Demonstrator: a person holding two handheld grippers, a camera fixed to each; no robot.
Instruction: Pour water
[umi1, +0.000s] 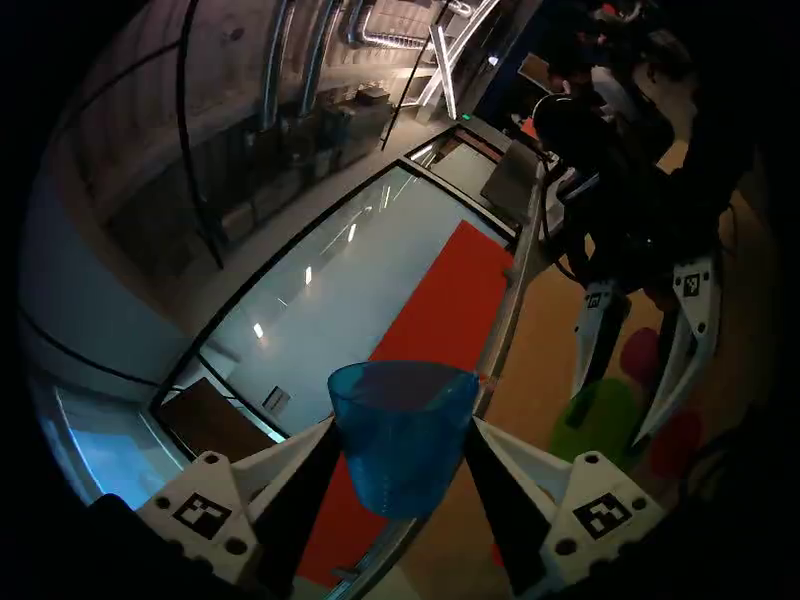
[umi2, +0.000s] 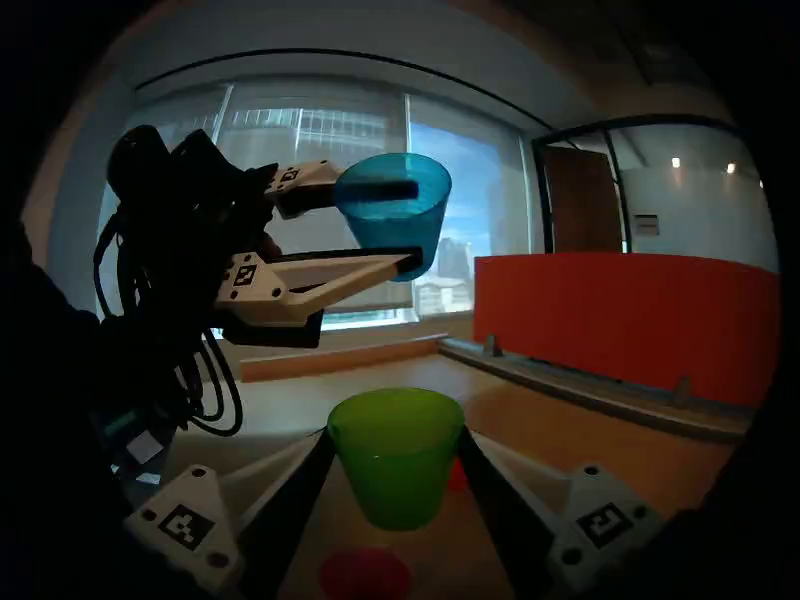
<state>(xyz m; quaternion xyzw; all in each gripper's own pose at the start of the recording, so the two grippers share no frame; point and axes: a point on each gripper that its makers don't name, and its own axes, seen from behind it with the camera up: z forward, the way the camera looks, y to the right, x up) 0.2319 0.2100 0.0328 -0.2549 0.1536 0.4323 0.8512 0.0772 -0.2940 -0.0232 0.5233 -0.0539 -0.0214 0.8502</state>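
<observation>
The left gripper (umi1: 402, 430) clamps a translucent blue plastic cup (umi1: 400, 465), held high above the wooden table (umi2: 570, 430); the right gripper (umi2: 397, 445) grasps a translucent green plastic cup (umi2: 397, 485) lower, near the tabletop.

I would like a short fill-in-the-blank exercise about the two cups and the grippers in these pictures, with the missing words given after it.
1. The left gripper is shut on a cup that is ____ in colour.
2. The right gripper is shut on a cup that is ____ in colour.
3. In the right gripper view, the blue cup is held ____ than the green cup.

Missing words: blue; green; higher.
</observation>
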